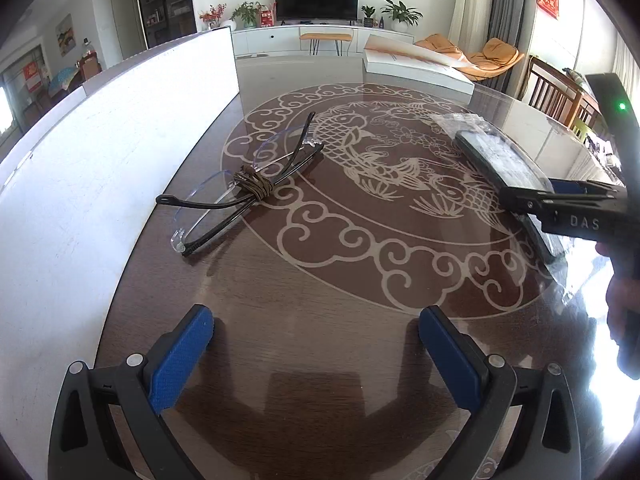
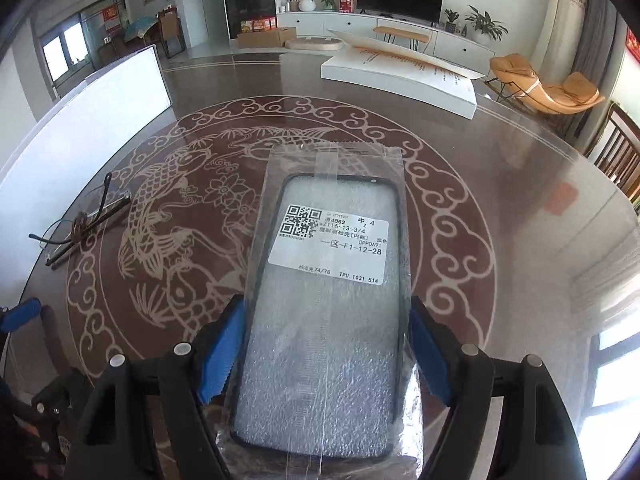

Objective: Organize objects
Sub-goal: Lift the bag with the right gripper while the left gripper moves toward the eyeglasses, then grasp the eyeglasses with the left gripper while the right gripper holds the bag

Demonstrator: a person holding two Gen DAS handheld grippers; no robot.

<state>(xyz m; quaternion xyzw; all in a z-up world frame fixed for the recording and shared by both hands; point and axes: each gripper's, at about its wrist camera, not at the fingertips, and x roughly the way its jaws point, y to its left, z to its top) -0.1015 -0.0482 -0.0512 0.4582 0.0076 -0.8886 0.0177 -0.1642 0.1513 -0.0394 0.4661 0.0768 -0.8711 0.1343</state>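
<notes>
right gripper (image 2: 326, 354) clamped on a bagged black phone case (image 2: 324, 320), crinkly plastic, white label, over the glossy carved table (image 1: 360, 320), left gripper (image 1: 316, 354) jaws apart and empty, thin-framed glasses (image 1: 240, 184) far left

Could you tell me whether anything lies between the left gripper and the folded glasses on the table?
Nothing visible does. The left gripper hangs open over bare table, and the glasses lie ahead of it, slightly left, beside the white board. The bagged phone case is off to the right, in the right gripper.
</notes>
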